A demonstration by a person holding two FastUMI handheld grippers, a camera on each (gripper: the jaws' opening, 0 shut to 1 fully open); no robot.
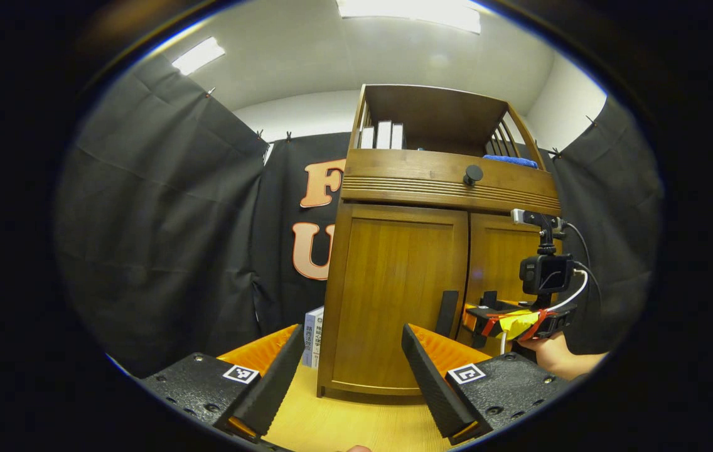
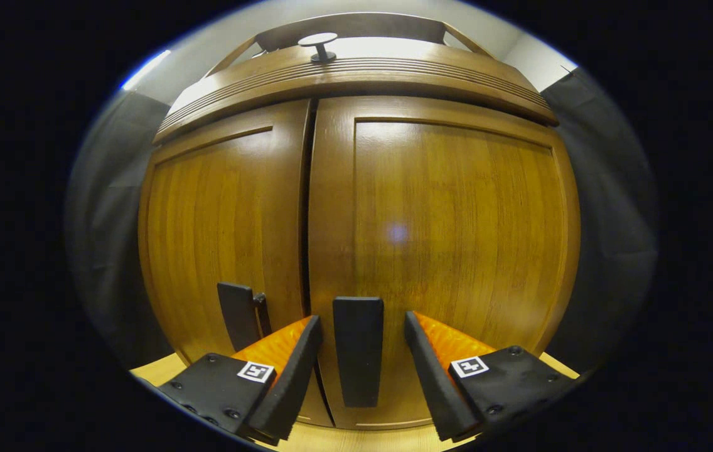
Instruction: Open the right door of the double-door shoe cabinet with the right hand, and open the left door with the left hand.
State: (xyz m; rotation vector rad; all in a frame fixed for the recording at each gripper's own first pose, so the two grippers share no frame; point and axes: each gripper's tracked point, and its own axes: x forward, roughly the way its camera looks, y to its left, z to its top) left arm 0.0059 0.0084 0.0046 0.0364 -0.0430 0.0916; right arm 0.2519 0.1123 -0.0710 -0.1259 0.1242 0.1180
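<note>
Cabinet [image 2: 356, 207] doors closed; right gripper [image 2: 359, 351] spread wide straddling right handle [image 2: 358, 348], left gripper [image 1: 350, 370] released, well back.

Bright ceiling lights [image 1: 410, 12]; sharp focus; strong fisheye edge bending

Honestly not much here that reads. The book [image 1: 313, 336] beside the cabinet has printed characters on its cover, way too small to make out. The left gripper [image 1: 352, 351] and right gripper [image 2: 359, 339] each carry square black-and-white marker tags [image 1: 241, 374], just patterns, no letters or numbers.
</note>
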